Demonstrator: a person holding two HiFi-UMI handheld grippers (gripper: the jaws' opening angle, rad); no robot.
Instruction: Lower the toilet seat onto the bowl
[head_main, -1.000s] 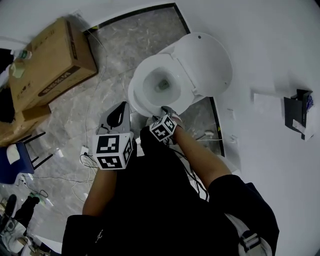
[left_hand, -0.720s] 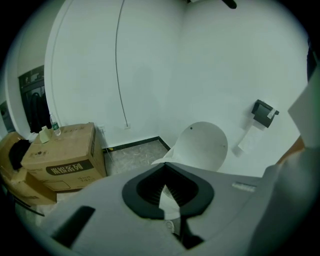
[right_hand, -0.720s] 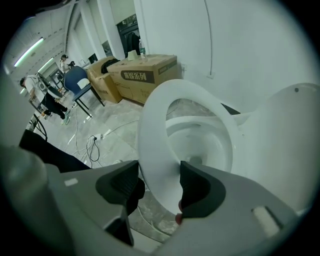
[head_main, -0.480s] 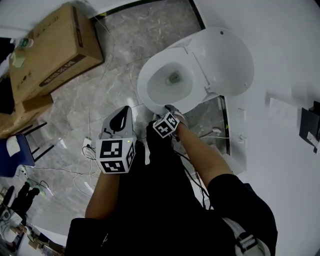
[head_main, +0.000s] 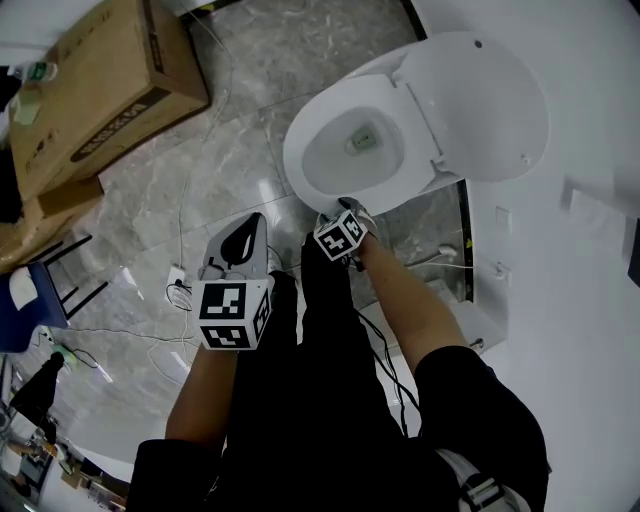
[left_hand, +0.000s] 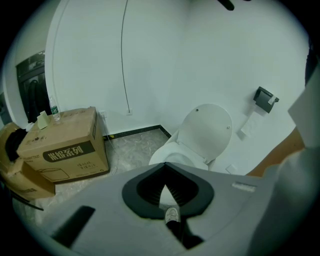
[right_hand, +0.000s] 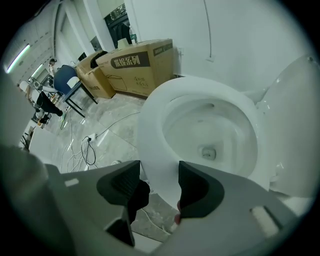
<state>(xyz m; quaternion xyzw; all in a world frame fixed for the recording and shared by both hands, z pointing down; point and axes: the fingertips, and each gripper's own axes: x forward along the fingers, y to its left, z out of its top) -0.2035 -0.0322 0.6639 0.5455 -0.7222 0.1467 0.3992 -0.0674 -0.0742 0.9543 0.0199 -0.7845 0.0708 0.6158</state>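
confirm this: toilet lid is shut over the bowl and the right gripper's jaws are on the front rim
Wrong on the lid: the head view shows the lid standing open, tipped back toward the wall, with the bowl uncovered. The right gripper does have its jaws on the front rim.

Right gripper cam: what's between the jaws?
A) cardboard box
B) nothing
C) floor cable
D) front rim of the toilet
D: in the right gripper view, the right gripper has one jaw on each side of the toilet rim, with no gap showing at either pad.
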